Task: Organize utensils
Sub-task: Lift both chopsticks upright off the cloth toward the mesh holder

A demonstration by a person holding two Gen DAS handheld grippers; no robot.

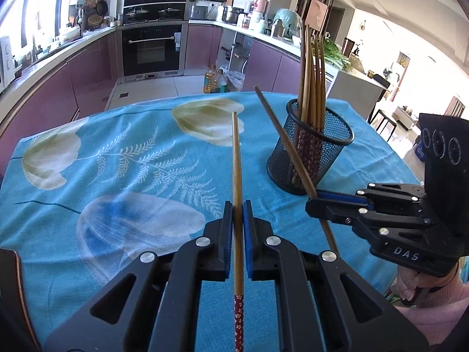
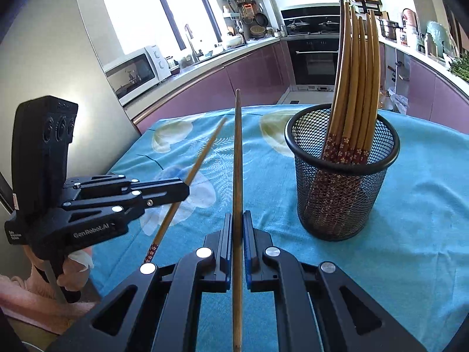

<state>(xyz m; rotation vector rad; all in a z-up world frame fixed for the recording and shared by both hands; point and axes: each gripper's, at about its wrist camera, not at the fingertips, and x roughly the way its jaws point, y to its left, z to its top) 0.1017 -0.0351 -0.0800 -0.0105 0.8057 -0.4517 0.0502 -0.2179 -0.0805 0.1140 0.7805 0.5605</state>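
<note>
Between my left gripper pads runs a slim bamboo chopstick, clamped tight, its red floral end toward me and its tip over the blue flower-print tablecloth. To its right stands a round black wire-mesh holder of matching chopsticks.

Seen from my right gripper, the jaws pinch a darker, smooth wooden chopstick pointing forward; the mesh holder stands just right of it, bamboo sticks leaning inside.

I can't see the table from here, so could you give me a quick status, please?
Left gripper and right gripper each shut on one chopstick. Mesh cup upright, holding the rest. Nothing in the way.
</note>
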